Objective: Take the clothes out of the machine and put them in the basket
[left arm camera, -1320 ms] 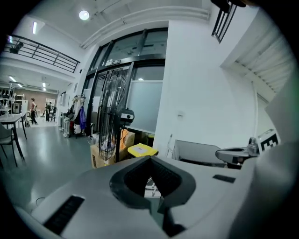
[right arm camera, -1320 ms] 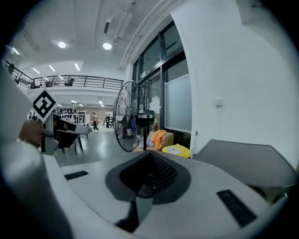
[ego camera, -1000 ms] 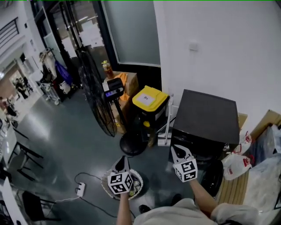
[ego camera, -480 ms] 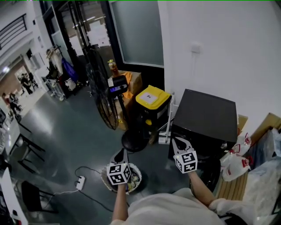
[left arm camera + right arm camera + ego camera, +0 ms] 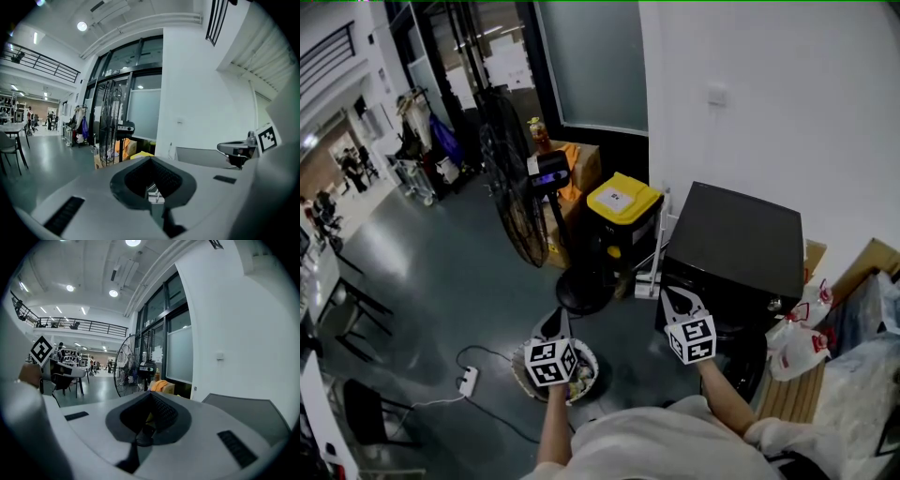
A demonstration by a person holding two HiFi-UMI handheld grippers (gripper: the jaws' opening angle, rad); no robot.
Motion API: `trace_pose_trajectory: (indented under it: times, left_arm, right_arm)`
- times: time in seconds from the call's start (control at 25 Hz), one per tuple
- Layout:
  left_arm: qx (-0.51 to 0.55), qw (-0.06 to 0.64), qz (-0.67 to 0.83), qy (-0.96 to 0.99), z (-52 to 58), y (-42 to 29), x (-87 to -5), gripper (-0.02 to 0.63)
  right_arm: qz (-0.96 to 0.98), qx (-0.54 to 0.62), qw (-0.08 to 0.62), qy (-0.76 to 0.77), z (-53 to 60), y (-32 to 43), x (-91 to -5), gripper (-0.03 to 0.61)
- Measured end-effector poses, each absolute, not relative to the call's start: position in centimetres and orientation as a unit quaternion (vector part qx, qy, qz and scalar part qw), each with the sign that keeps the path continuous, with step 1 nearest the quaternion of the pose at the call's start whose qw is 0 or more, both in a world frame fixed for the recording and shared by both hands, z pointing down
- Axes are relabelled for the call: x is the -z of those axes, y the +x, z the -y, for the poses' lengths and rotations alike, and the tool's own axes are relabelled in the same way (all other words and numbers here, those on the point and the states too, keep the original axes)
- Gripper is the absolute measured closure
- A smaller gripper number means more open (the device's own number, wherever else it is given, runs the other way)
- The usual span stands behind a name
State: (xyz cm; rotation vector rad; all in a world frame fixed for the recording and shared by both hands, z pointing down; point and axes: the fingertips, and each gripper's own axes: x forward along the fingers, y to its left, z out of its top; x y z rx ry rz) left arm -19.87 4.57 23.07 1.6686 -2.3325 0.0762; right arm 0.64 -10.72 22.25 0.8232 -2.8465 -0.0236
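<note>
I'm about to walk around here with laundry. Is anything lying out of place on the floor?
A power strip with its cable lies loose on the open floor, left of the basket; it could trip someone. Nothing else stands out.

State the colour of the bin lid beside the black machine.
The lid is yellow; the head view shows it best.

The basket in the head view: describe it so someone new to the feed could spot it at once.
Start at the black machine by the white wall and look to the floor on its left. The basket lies there, partly under the left gripper. It is round and pale-rimmed, unlike the dark fan base beyond it and the white power strip to its left.
</note>
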Motion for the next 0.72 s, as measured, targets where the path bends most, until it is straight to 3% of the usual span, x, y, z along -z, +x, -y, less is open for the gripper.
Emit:
trace_pose_trajectory:
  times: [0.72]
  left_arm:
    - [-0.031, 0.135, 0.803, 0.58, -3.86, -19.84, -23.08, 0.595]
  right_arm:
    - [0.956, 0.007, 0.096, 0.276, 11.12, 0.54, -22.83, 0.557]
